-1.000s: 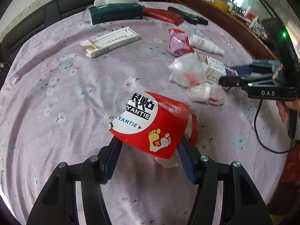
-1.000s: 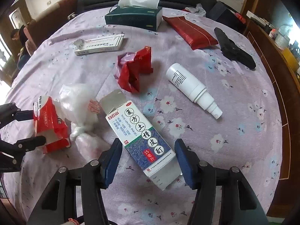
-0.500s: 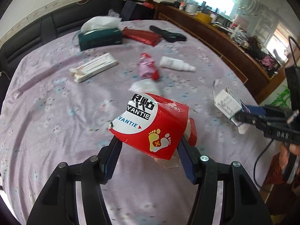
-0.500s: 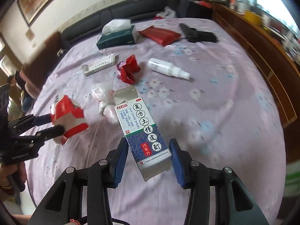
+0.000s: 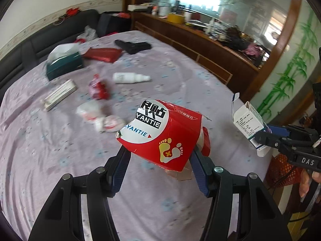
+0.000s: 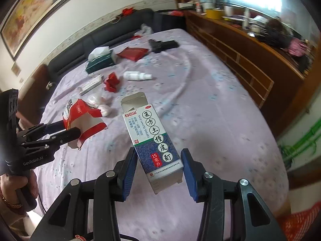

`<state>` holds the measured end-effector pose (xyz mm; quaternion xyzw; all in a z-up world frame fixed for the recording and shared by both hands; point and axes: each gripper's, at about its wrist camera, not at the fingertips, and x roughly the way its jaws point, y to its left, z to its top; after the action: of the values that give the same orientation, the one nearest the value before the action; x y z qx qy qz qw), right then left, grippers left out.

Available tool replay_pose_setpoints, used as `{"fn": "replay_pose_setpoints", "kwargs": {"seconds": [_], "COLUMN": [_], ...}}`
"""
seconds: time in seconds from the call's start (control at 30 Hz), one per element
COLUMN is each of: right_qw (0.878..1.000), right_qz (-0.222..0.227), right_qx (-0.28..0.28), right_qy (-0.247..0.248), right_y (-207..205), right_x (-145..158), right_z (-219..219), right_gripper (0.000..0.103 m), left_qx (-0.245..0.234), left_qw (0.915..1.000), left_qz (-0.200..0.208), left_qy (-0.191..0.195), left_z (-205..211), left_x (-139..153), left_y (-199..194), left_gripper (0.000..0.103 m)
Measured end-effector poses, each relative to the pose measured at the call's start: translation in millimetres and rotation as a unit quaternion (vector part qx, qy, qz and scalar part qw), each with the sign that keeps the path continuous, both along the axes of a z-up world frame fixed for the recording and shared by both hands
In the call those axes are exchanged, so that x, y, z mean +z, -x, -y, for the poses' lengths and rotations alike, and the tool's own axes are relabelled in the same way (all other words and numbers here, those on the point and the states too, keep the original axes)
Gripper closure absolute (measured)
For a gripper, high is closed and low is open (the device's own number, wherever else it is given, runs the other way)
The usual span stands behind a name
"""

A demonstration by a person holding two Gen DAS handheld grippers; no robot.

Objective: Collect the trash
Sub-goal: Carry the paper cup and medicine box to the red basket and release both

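The left hand-held gripper (image 5: 158, 158) is clenched on a torn red YANTIE carton (image 5: 160, 132), holding it in the air above the bed (image 5: 40, 150) with its lilac flowered sheet. On the bed beyond lie a long white box (image 5: 60, 94), a green tissue box (image 5: 64, 64), crumpled white plastic wrappers (image 5: 96, 116), a crumpled red wrapper (image 5: 98, 88), a flat red packet (image 5: 102, 54), a white spray bottle (image 5: 130, 77) lying on its side and a black object (image 5: 133, 46), all well apart from both grippers. The right hand-held gripper (image 6: 158, 166) grasps an opened blue-and-white medicine box (image 6: 148, 138), top flap up, clear of the sheet; its jaws have just been closing on the box. A dark wooden sideboard (image 6: 250, 66) runs along the bed's right side.
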<state>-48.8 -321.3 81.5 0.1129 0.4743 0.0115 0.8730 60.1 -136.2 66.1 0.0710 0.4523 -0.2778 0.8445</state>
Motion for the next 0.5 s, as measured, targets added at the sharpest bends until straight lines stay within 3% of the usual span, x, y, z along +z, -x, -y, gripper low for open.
{"fn": "replay_pose_setpoints", "kwargs": {"seconds": [0.5], "right_qw": [0.996], "right_qz": [0.024], "right_qx": [-0.083], "right_qy": [0.008], "right_y": [72], "right_x": [27], "right_z": [59], "right_gripper": [0.055], "left_qx": [-0.069], "left_qw": [0.9973], "left_qz": [0.023], "left_qy": [0.009], "left_z": [75], "left_x": [19], "left_y": [32], "left_gripper": [0.045]}}
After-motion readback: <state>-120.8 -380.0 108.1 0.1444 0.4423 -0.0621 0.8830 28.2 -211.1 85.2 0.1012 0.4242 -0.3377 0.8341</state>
